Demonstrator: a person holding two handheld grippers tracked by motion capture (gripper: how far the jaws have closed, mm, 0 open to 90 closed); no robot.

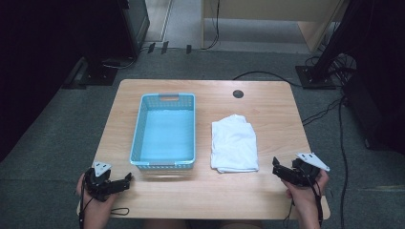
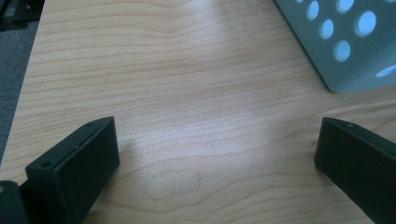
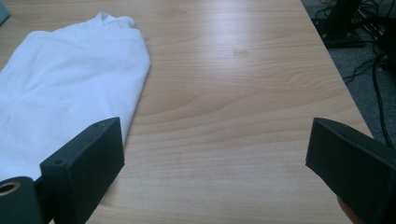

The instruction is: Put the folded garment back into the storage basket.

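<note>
The folded white cloth [image 1: 234, 144] lies on the counter [image 1: 267, 191] just right of the blue basket [image 1: 165, 130], its long axis running away from the person. The right gripper [image 1: 278, 168] is nearer it: the cloth sits just ahead and to the left of its fingers [image 3: 84, 168], not touching. Both it and the left gripper [image 1: 125, 181], near the basket's front corner, are spread wide and hold nothing.

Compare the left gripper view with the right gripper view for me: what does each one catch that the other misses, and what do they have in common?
Left gripper view: a corner of the blue basket with its round wall holes, at upper right, apart from the jaws. Right gripper view: the folded white cloth, lying flat at left, partly behind one jaw, plus cables on the grey floor past the table edge. Both: the bare wooden table between two black jaws standing wide apart, so the left gripper and right gripper are open and hold nothing.
</note>
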